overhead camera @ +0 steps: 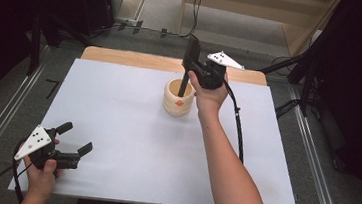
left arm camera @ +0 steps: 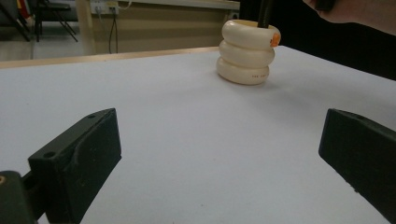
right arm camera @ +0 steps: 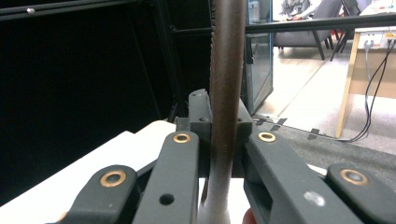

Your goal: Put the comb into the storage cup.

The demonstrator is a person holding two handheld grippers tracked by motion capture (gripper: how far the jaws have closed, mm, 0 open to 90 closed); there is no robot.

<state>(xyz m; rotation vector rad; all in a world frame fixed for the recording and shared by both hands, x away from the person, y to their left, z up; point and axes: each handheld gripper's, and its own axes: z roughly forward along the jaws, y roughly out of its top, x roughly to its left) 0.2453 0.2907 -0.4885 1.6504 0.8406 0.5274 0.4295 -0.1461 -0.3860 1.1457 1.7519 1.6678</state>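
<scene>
The right gripper (overhead camera: 190, 65) clamps a dark, slim utensil handle (right arm camera: 226, 93) standing in a cream, ribbed, ring-stacked holder (overhead camera: 178, 98) below it. The left gripper (overhead camera: 74, 141) rests spread wide, empty.

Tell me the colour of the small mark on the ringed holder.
Orange mark, clearest in the left gripper view.

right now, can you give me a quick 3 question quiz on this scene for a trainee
1. True or false: the left gripper is shut on something.
2. What is the right gripper clamped on? A) a dark utensil handle B) a sponge C) a cloth
3. Where does the lower end of the dark utensil go?

Key
1. False: its jaws stand wide apart with nothing between them.
2. A.
3. Into the cream ribbed holder on the white table.
</scene>
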